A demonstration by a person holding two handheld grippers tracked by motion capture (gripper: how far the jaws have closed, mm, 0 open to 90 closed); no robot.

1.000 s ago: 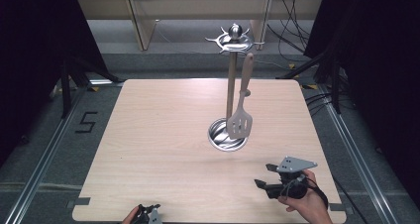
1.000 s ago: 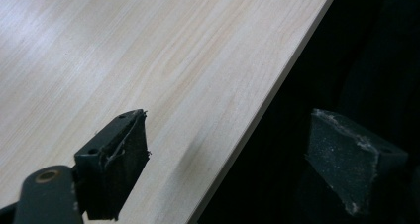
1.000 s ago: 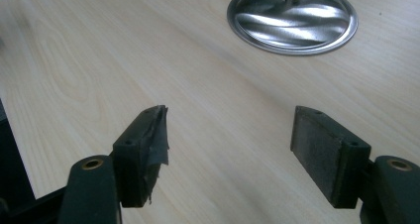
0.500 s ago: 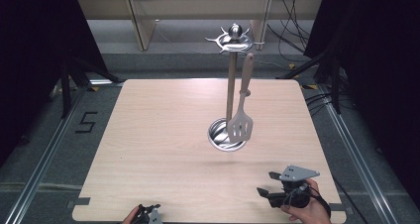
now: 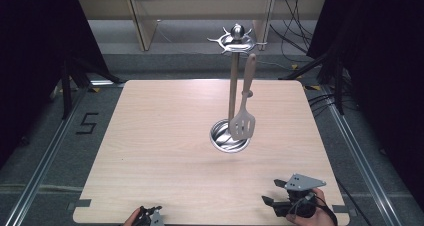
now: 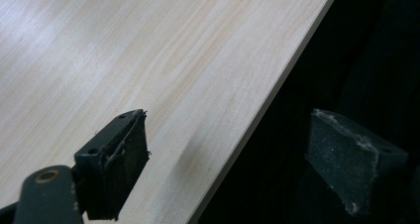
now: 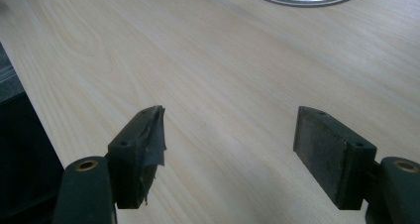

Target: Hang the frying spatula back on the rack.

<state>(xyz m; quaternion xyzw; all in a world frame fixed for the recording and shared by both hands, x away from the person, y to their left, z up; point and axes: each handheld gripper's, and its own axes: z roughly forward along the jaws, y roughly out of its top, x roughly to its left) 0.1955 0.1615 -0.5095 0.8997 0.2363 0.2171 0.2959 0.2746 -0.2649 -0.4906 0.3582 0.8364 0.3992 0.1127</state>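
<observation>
Far beyond both grippers: spatula (image 5: pixel 243 121) hangs on rack (image 5: pixel 234 86) | both jaws apart, empty

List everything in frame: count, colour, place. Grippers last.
Table: 1, light wood, centre of the high view.
Utensil stand: 1, steel, hooked top, round base right of the table's centre.
Slotted spatula: 1, pale wood colour, hanging from the stand's top, blade low over the base.
Floor marking "5": 1, black, on the grey floor left of the table.
Cables: several, black, on the floor behind the table at right.
Left gripper: 1, black, at the table's near edge, jaws open, holding nothing.
Right gripper: 1, black with grey plate, at the near right corner, jaws open, holding nothing.
</observation>
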